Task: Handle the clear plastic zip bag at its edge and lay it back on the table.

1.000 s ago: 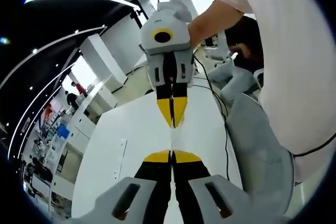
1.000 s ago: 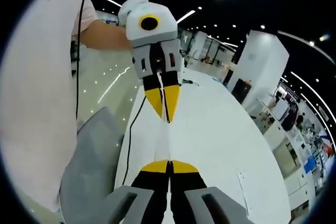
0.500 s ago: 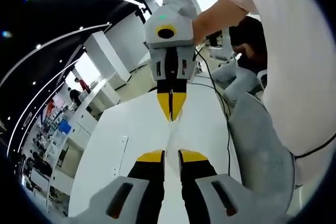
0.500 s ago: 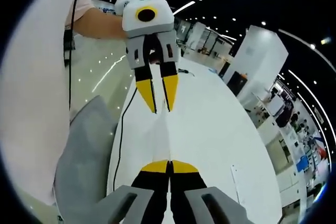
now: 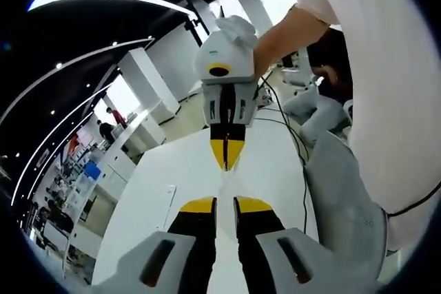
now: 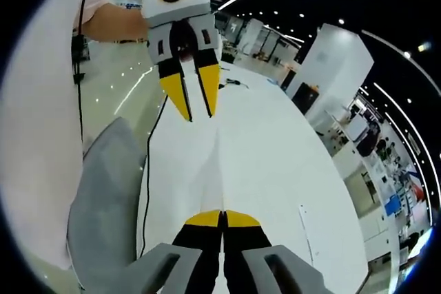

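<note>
The clear plastic zip bag (image 6: 219,163) hangs edge-on as a thin, nearly see-through sheet between the two grippers, above the white table (image 6: 275,170). My right gripper (image 6: 222,213) is shut on its near edge; in the left gripper view the same gripper (image 5: 225,163) points toward me, yellow tips pressed together. My left gripper (image 5: 224,201) is open, its jaws a small gap apart, with the bag (image 5: 224,185) just beyond them. In the right gripper view the left gripper (image 6: 198,115) stands off from the bag's far end with spread fingers.
A person in a white shirt (image 5: 386,87) holds both grippers. A grey chair (image 5: 344,204) stands at the table's side, and a black cable (image 6: 148,191) runs along that edge. A thin white strip (image 6: 305,222) lies flat on the table. Office furniture stands behind.
My left gripper has opened and let go of the bag's edge, then drawn back from it. My right gripper has stayed shut on the bag.
</note>
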